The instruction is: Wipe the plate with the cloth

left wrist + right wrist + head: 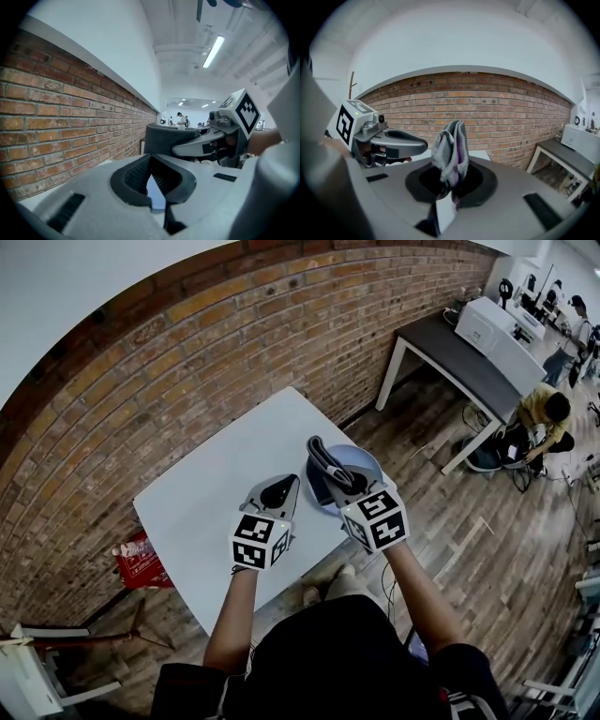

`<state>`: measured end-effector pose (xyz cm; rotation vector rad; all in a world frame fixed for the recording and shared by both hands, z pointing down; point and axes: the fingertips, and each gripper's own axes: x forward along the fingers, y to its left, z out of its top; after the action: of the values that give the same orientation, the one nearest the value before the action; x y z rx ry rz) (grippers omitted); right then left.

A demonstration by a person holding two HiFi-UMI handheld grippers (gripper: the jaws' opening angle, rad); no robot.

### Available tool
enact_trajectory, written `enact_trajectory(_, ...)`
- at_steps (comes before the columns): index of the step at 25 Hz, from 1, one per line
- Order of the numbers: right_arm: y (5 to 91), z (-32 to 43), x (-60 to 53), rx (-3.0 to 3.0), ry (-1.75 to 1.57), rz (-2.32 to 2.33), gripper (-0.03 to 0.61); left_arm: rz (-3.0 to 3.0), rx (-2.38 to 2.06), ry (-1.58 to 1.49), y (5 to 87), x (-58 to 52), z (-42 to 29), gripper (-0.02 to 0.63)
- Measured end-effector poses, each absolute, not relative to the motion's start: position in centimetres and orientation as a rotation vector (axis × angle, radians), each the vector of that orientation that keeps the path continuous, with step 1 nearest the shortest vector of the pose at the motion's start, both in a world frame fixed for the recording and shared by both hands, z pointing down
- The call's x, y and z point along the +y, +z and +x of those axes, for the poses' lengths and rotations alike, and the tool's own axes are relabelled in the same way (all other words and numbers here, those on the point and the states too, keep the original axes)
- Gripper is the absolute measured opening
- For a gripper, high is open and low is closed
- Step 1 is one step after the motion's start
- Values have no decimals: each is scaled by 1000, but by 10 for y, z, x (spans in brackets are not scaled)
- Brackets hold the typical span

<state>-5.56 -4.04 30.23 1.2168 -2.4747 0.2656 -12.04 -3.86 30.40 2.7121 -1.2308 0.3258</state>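
Observation:
A pale blue-grey plate [367, 463] lies near the right edge of the white table [216, 484]. My right gripper [339, 482] is over the plate's left part, shut on a folded grey cloth [321, 460]. In the right gripper view the cloth [451, 152] stands up out of the jaws of my right gripper [450, 185]. My left gripper [289, 486] hovers just left of the plate, shut. In its own view the left gripper's [151, 161] pads meet with nothing seen between them. Ahead of it are the cloth [164, 138] and the right gripper [187, 147].
A brick wall [187, 352] runs behind the table. A red crate [141, 563] sits on the wooden floor at the left. At the back right stands a grey table [459, 362] with a white machine [497, 329], and a person [544, 413] crouches beside it.

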Motion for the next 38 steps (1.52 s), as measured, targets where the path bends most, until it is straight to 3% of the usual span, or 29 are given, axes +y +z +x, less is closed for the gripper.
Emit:
enact_trajectory(19, 258, -31, -14, -2526, 220, 1311, 44, 2797, -1203, 265, 262, -17, -90, 18)
enact_trajectory(38, 238, 18, 68, -2626, 186, 1261, 44, 2790, -1319, 235, 241, 74, -41, 18)
